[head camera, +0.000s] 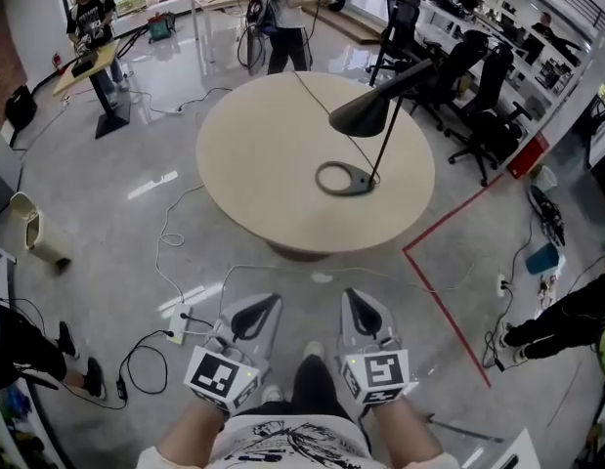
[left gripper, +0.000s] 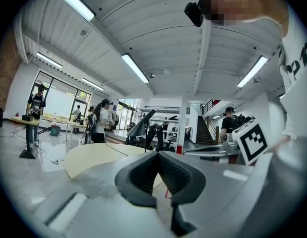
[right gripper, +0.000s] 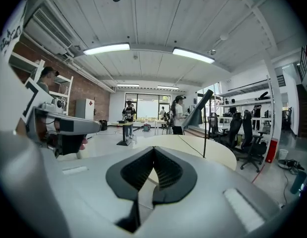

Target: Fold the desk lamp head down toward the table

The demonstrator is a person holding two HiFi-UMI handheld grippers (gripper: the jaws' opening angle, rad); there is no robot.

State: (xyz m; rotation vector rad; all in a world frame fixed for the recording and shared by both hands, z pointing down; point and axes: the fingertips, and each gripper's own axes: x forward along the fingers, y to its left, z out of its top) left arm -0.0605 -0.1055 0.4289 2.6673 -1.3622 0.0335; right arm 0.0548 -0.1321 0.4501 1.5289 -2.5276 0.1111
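Closest in, the left tool (head camera: 274, 301) and the right tool (head camera: 350, 294) are held side by side just above the person's knees and point forward over the floor (head camera: 107, 262). Each has its jaws closed tip to tip, with nothing between them. A marker cube sits at the back of each.

Just left of the left tool, a white power strip (head camera: 177, 322) lies on the floor, and thin cables (head camera: 165, 233) trail away from it. To the right of the right tool, a red line (head camera: 449, 311) runs across the floor.

Ahead of both tools, and well apart from them, stands a round beige worktop (head camera: 273, 154). The desk lamp (head camera: 380, 145) is on its right half, ahead of the right tool. Its ring-shaped base (head camera: 343, 179) lies flat on the surface. The thin stem leans up and to the right. The black cone head (head camera: 366, 113) is raised clear of the worktop and opens toward the lower left. A dark cord crosses the worktop to its far edge.

Beyond the worktop, black office chairs (head camera: 468, 76) stand to the right. At the far left a person (head camera: 87, 13) stands at a standing desk (head camera: 87, 66).
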